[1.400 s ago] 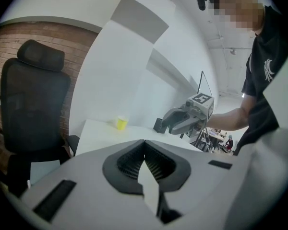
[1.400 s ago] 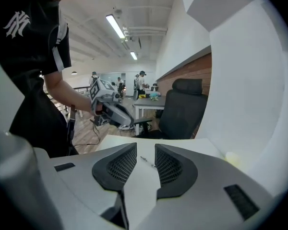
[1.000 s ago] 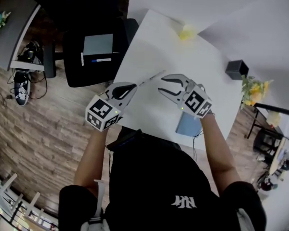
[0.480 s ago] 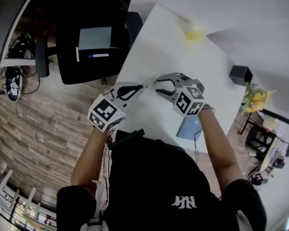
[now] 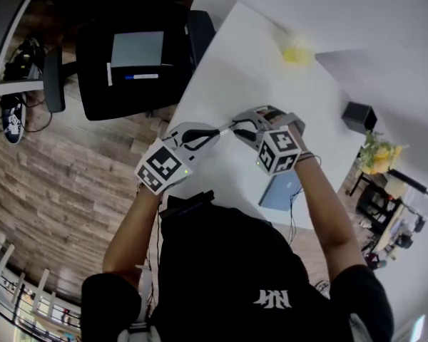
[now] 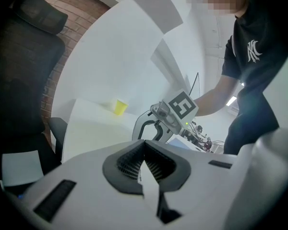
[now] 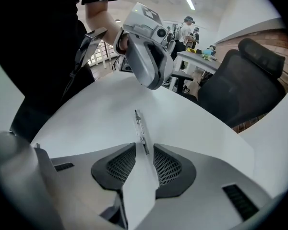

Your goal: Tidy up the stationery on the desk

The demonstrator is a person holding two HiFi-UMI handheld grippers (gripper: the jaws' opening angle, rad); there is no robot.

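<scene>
Clear pen lies pointing straight out from your right tongs. Its near end sits between their parted jaws, which have just been closing. Your left tongs are closed and empty.

A person leans in at the table's edge, both bare forearms stretched forward, a gripper in each hand. The left gripper, held close to level, has its jaws pressed together and carries nothing. The right gripper, tipped steeply downward, faces it tip to tip, the two nearly meeting. Its jaws stand parted and have just been closing, with the near end of a pen lying between the tips, clear of both pads.
</scene>
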